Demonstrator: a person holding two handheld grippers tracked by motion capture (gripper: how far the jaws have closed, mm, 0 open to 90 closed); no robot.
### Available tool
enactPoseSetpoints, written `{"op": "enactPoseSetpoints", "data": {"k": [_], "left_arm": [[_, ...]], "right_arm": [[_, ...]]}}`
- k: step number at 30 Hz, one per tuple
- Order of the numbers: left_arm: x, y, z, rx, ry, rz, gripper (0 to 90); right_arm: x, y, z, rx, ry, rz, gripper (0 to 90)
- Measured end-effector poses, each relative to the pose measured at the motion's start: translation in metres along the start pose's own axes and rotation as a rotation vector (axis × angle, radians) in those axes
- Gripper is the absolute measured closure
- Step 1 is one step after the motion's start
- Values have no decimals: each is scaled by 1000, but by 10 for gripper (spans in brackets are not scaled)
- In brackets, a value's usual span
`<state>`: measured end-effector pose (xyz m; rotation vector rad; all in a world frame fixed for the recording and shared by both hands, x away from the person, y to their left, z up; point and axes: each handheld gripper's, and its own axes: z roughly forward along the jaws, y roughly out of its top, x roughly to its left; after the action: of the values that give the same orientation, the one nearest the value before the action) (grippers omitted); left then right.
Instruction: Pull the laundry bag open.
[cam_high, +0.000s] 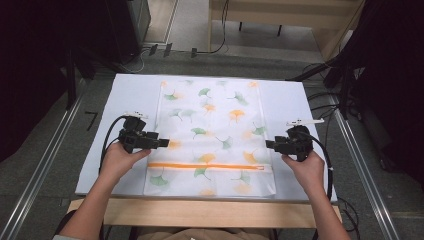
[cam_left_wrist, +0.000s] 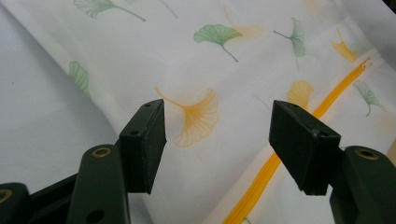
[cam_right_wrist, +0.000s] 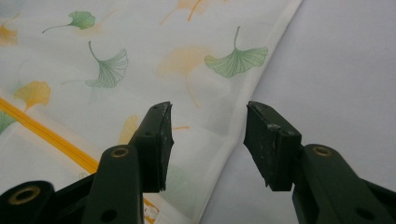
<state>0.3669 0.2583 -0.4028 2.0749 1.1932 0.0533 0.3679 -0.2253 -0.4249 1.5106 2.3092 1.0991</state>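
Looking from my near edge of the table (cam_high: 125, 170) outward, I have a hand on each gripper, flanking a flat mesh laundry bag (cam_high: 215, 125) printed with ginkgo leaves. It lies on the white table cover, its orange zipper (cam_high: 210, 165) running across the end closest to me.

My left gripper (cam_high: 161, 143) sits at the bag's left edge, jaws wide apart with nothing between them. My right gripper (cam_high: 269, 144) sits at the right edge, jaws parted about half as far, also empty; the hem runs just under that gap.

I judge the bag light, limp and thin, likely to slide on the smooth cover and bunch if pushed. The stitched side hems or the zipper tape should give the firmest pinch.

The left gripper view shows the zipper's (cam_left_wrist: 261, 172) teeth and the fabric's soft ripple, which the high view flattens out. The right gripper view shows the hem (cam_right_wrist: 243, 121) lifting slightly off the cover. Only the high view gives the bag's whole outline, and the floor beyond.
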Motion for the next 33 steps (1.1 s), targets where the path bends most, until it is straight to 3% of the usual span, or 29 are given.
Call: {"op": "enactPoseSetpoints", "data": {"k": [9, 14, 28, 33], "left_arm": [[-14, 2, 8, 33, 3, 56, 385], [-23, 6, 11, 12, -5, 69, 378], [-49, 19, 32, 15, -55, 149, 356], [-62, 24, 41, 11, -113, 173, 388]], "right_arm": [[5, -8, -7, 1, 4, -12, 533], [8, -12, -10, -1, 14, -22, 535], [15, -30, -22, 25, 2, -7, 546], [16, -43, -24, 46, -7, 7, 554]]}}
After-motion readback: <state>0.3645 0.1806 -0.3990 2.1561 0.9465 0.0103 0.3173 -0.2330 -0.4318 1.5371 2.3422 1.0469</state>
